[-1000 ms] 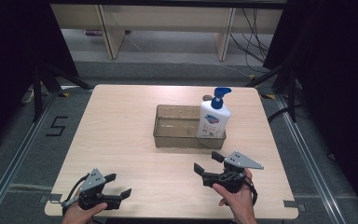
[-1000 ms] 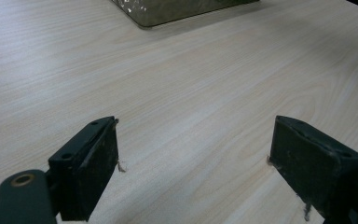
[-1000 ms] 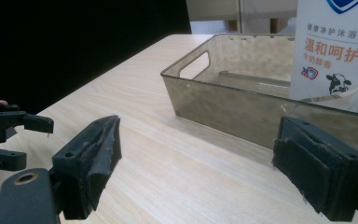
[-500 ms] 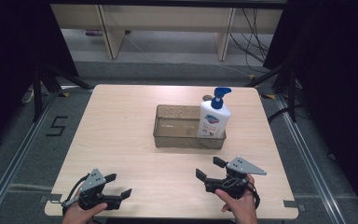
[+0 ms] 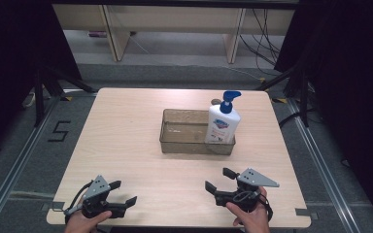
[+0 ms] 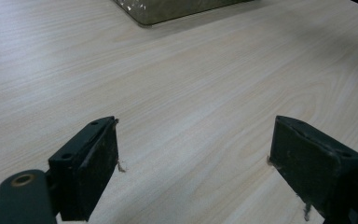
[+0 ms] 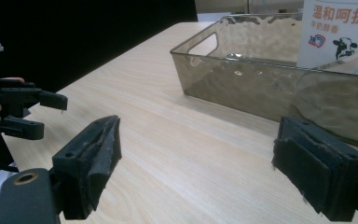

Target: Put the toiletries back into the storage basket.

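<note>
Pale wood-grain laminate covers the rectangular table (image 5: 126, 145), which stands on a grey floor with dark curtains at both sides. At its near edge, the black two-jaw left gripper (image 5: 124, 193) is held low in the person's left hand (image 5: 85, 223), its jaws spread wide apart over bare tabletop with nothing between them. The black two-jaw right gripper (image 5: 219, 178), topped by a grey three-cornered plate, sits in the right hand (image 5: 247, 218) near the opposite corner, jaws likewise gaping and empty, pointing leftward across the table. Farther out, toward the middle of the table, lies a translucent smoky-brown rectangular plastic bin (image 5: 184, 141) with a cut-out handle. Inside its right end stands a white pump bottle with a blue dispenser head (image 5: 222, 121), upright, its label printed with blue characters.
</note>
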